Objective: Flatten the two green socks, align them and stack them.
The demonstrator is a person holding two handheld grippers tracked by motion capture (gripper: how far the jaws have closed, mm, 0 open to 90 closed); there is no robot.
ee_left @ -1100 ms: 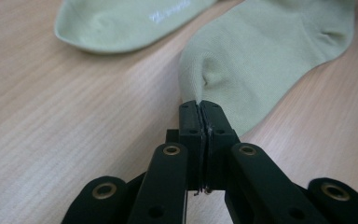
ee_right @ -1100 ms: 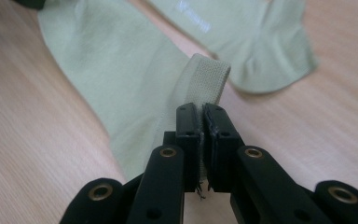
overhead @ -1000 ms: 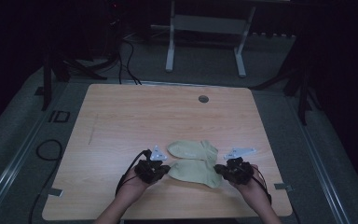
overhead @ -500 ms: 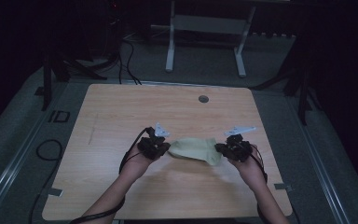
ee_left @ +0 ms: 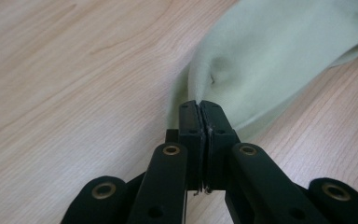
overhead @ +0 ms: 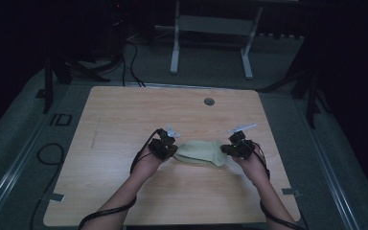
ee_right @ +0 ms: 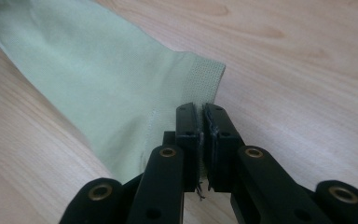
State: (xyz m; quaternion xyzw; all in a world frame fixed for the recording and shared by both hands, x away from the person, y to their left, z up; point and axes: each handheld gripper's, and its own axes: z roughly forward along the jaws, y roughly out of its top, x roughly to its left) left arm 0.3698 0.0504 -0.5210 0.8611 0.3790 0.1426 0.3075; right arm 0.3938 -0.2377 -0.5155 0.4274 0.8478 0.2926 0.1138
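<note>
- On the near half of the wooden table (overhead: 124, 110), a pale green cloth (overhead: 200, 152) lies stretched between the two grippers, about mid-width of the tabletop.
- Cloth looks folded over, long and narrow, with a ribbed or mesh hem (ee_right: 205, 74) at the end seen in the right gripper view; could be a sock or a sleeve, can't tell which.
- Left gripper (overhead: 168, 149) has its jaws pressed together on the cloth's left end; the left gripper view shows a pinch of fabric (ee_left: 200, 88) rising out from between the closed jaws, rest of the cloth running off to the upper right.
- Right gripper (overhead: 230, 149) is likewise clamped tight on the right end, close to the hem corner; threads of fabric edge sit between the jaws in the right gripper view.
- Both grippers sit low over the table, facing each other, cloth spanning the gap and resting on the wood.
- Person's forearms come in from the near edge, one hand on each gripper, cables (overhead: 110, 211) trailing back along the arms.
- Farther out: small round grommet (overhead: 209, 101) near the table's far edge, well apart from the cloth.
- Beyond the table: dark floor, a white frame stand (overhead: 211, 28), loose cables (overhead: 129, 52) at far left.
</note>
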